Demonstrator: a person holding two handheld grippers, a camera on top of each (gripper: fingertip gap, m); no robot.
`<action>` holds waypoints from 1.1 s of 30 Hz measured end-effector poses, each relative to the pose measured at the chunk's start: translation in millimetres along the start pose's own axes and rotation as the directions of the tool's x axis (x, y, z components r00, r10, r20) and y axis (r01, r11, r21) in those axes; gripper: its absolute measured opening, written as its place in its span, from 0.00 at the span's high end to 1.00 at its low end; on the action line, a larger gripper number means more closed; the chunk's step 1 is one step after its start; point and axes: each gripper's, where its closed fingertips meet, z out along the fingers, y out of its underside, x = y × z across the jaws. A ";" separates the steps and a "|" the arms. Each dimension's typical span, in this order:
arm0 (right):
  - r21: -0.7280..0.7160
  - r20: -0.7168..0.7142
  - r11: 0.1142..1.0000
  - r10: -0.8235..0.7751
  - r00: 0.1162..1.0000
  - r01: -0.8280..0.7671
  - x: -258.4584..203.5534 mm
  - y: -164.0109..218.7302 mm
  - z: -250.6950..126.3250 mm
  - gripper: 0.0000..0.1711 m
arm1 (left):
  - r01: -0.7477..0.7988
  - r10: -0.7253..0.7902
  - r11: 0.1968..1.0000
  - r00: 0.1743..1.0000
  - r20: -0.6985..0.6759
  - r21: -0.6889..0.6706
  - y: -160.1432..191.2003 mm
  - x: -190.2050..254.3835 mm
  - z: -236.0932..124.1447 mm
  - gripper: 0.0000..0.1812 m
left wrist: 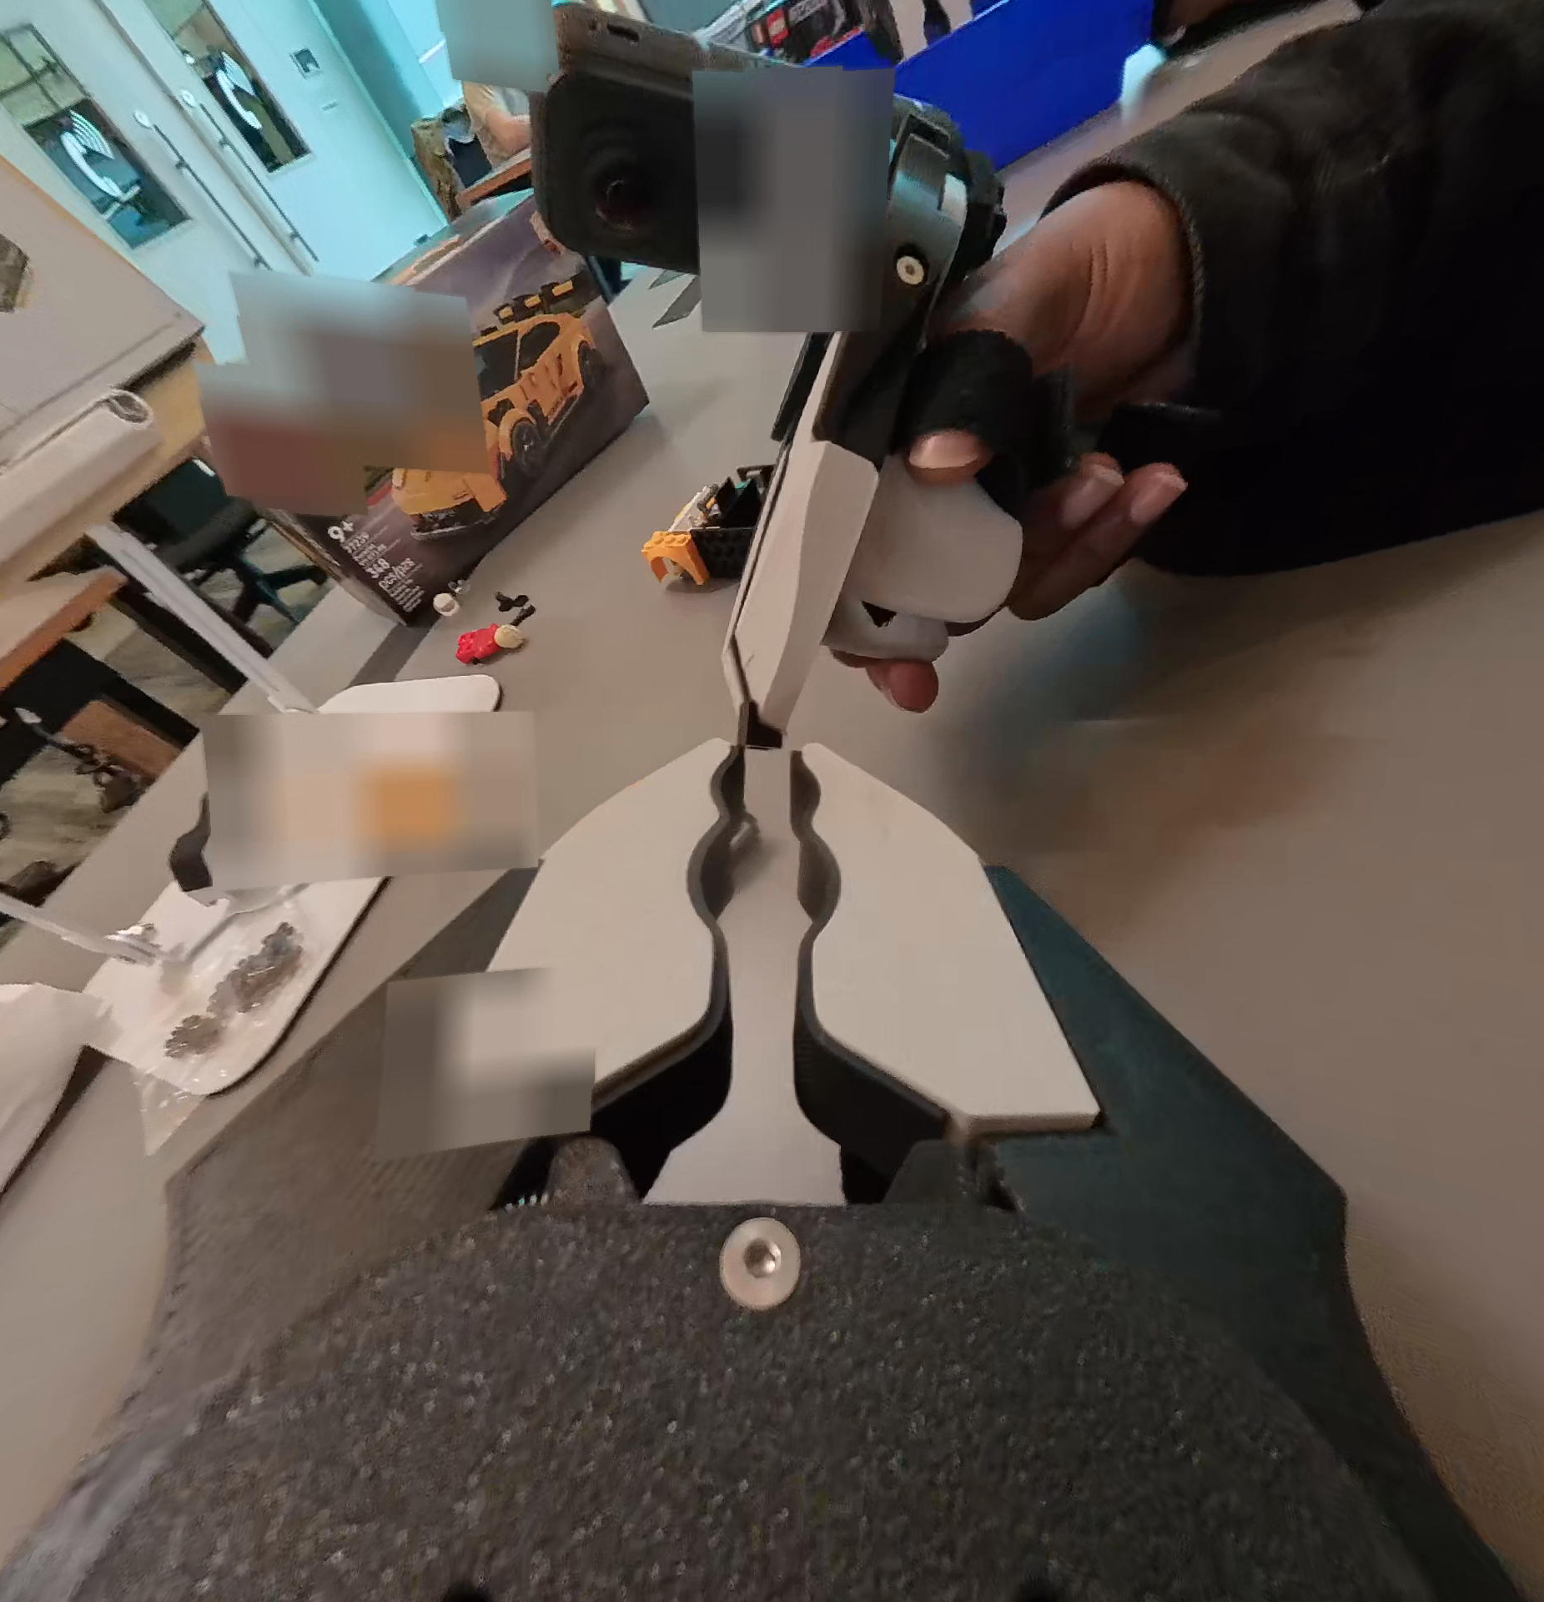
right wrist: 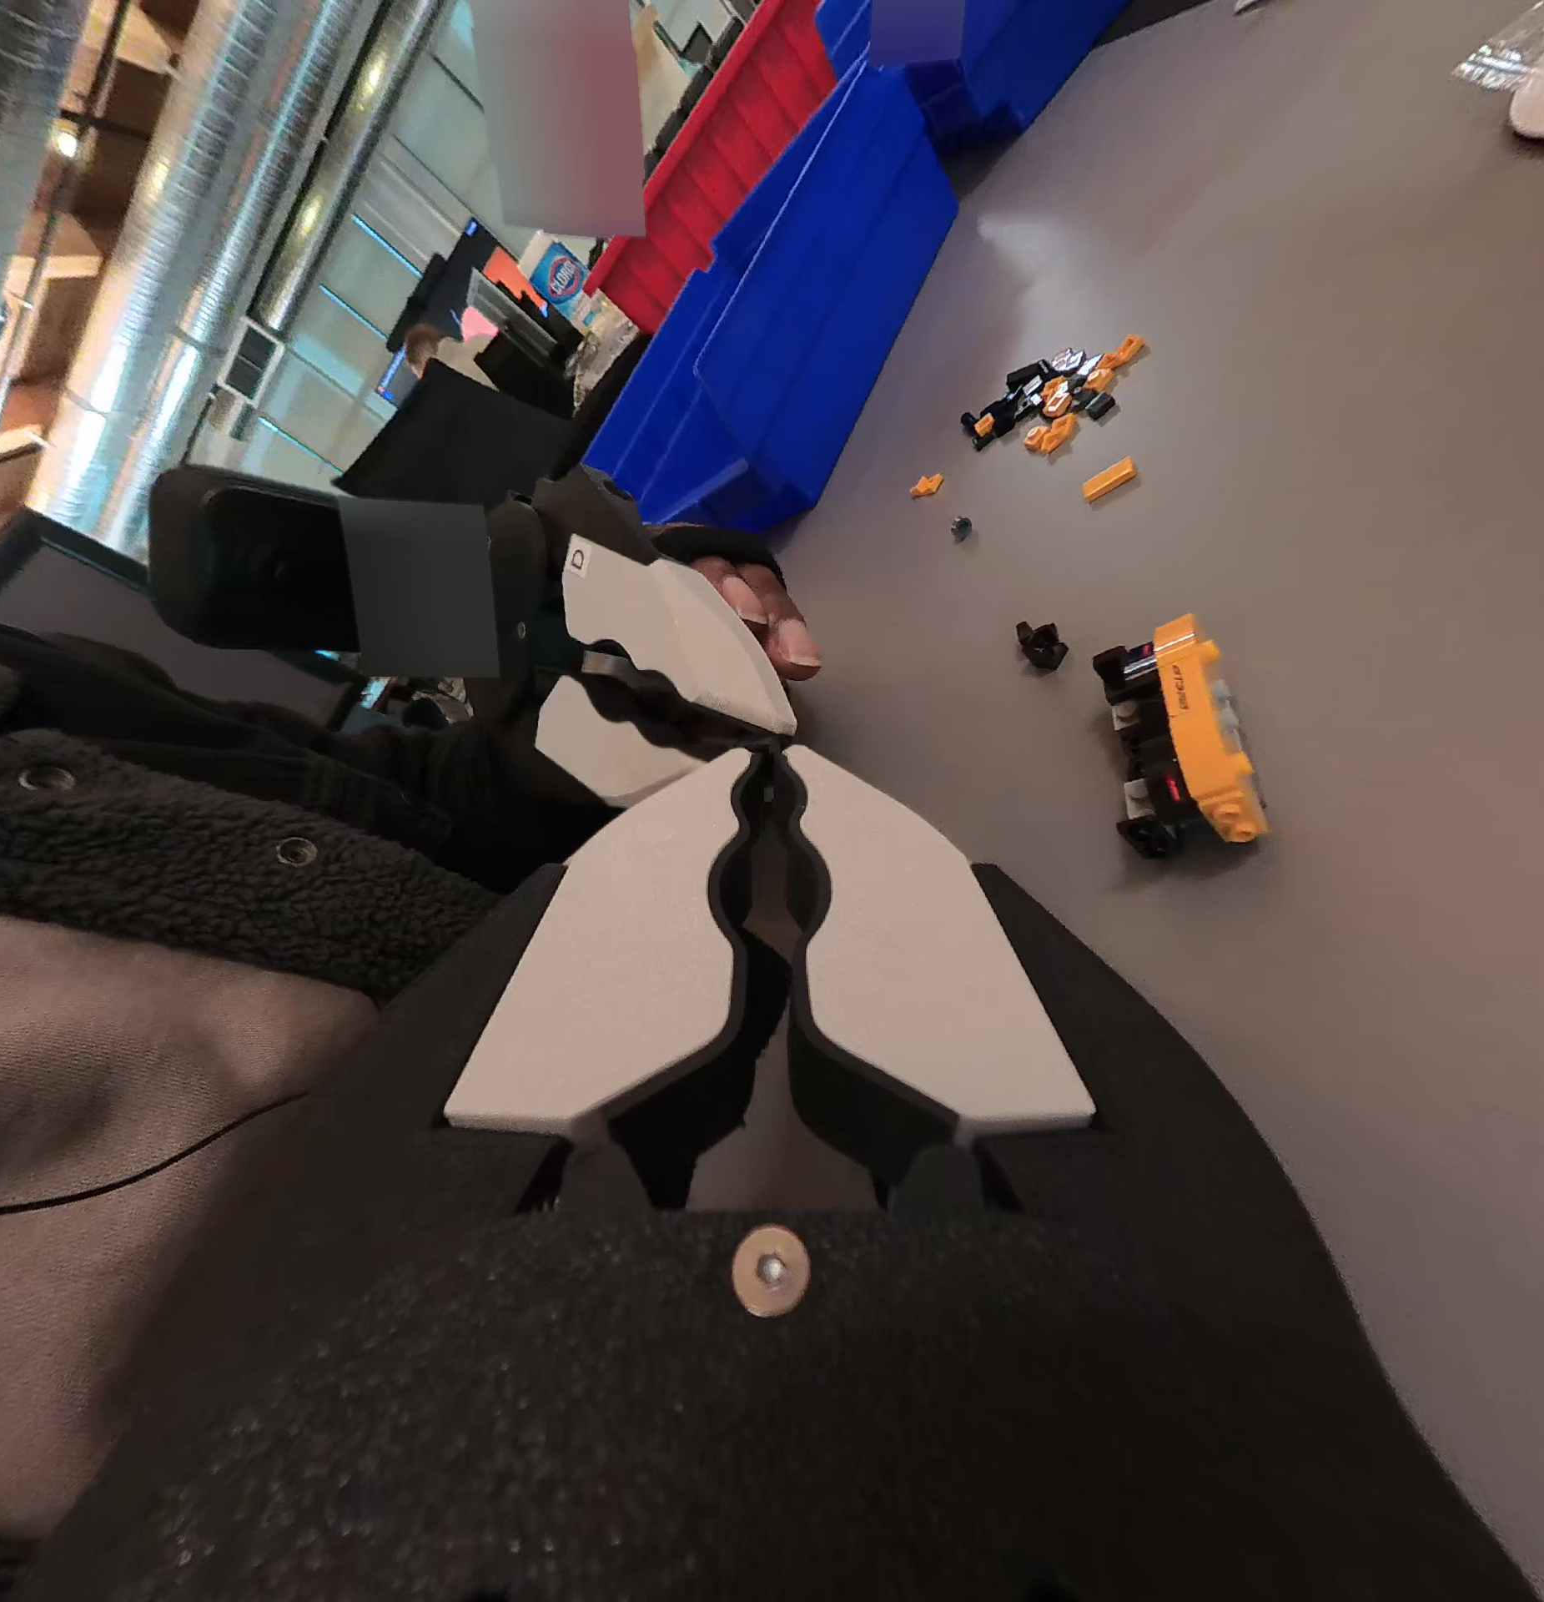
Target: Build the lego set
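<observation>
My left gripper [left wrist: 764, 752] and right gripper [right wrist: 768, 767] meet tip to tip just above the grey table [left wrist: 1184, 867]. A small black piece [left wrist: 764, 737] sits between the tips. In the left wrist view the right gripper [left wrist: 758, 726] comes down from above, shut on this piece. The left jaws stand a narrow gap apart, at the piece's sides. In the right wrist view the left gripper [right wrist: 781, 741] comes in from the left. The half-built orange and black car [left wrist: 707, 537] [right wrist: 1184, 737] lies on the table, apart from both grippers.
The Lego box [left wrist: 525, 407] stands at the back left. A red piece [left wrist: 482, 643] and a bag of grey parts [left wrist: 239, 980] lie at the left. Loose orange and black pieces [right wrist: 1054, 390], an orange plate [right wrist: 1109, 479] and blue bins [right wrist: 794, 347] show in the right wrist view. The tips of both grippers are at nearly the same place.
</observation>
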 end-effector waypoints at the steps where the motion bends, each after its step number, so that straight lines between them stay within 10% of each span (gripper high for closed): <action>1: -0.006 0.001 1.000 0.003 1.000 -0.003 0.0 1.0 0.5 0.99 | -0.009 0.009 1.000 1.000 0.009 -0.005 0.6 -1.0 -0.3 0.97; 33: -0.006 -0.002 0.999 0.051 0.999 -0.051 5.6 2.8 1.5 0.99 | -0.035 0.036 0.999 0.999 0.028 -0.033 4.8 -2.5 1.1 1.00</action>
